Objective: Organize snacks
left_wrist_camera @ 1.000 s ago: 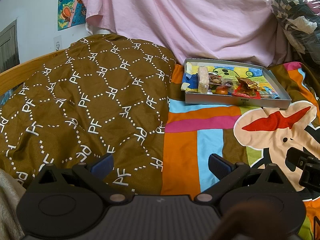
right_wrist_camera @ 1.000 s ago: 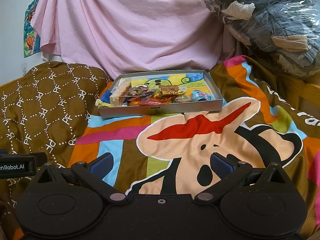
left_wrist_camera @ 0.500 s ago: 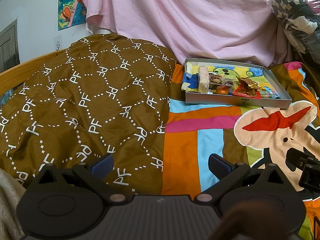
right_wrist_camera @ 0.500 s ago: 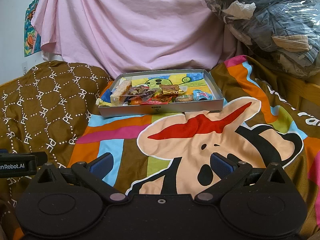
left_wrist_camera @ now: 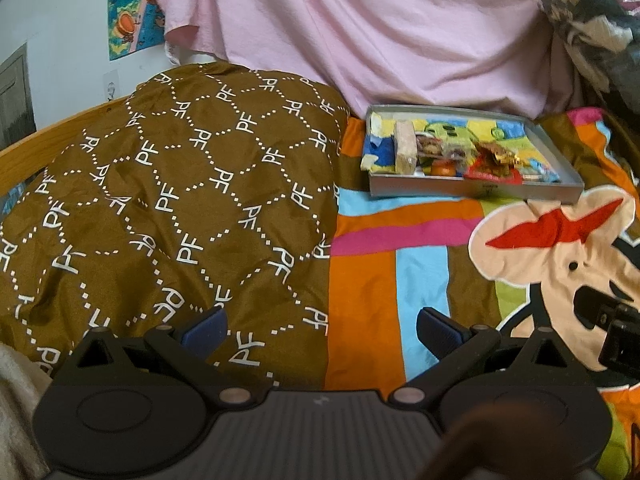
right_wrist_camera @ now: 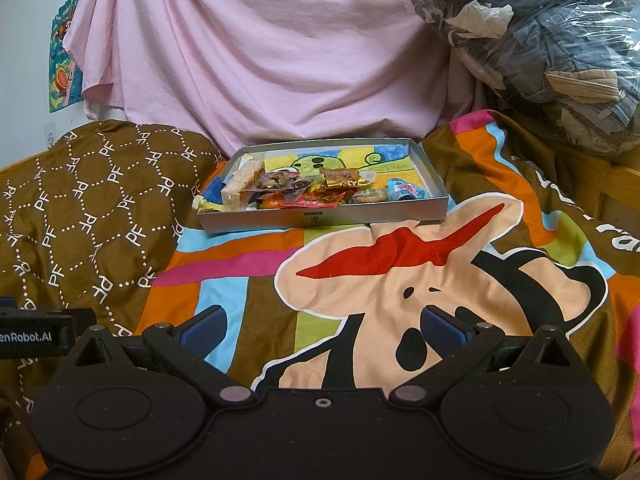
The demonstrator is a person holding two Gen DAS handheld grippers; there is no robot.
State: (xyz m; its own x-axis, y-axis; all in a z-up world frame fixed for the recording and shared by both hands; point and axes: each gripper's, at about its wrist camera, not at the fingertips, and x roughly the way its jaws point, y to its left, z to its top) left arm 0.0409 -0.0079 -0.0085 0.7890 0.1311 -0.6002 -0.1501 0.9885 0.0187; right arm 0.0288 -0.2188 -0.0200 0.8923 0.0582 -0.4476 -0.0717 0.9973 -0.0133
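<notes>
Bed under a cartoon-print blanket (right_wrist_camera: 400, 280); brown patterned pillow (left_wrist_camera: 180, 208) left; pink sheet (right_wrist_camera: 260, 60) draped behind; poster (left_wrist_camera: 128, 4) on white wall (left_wrist_camera: 52, 48).

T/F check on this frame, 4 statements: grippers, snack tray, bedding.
1. Both the left gripper and right gripper are open and empty. True.
2. The snacks lie scattered across the cartoon blanket. False: they sit inside the grey tray.
3. The tray rests on the brown PF-patterned pillow. False: it sits on the blanket, beside the pillow.
4. A pink sheet hangs behind the tray. True.
</notes>
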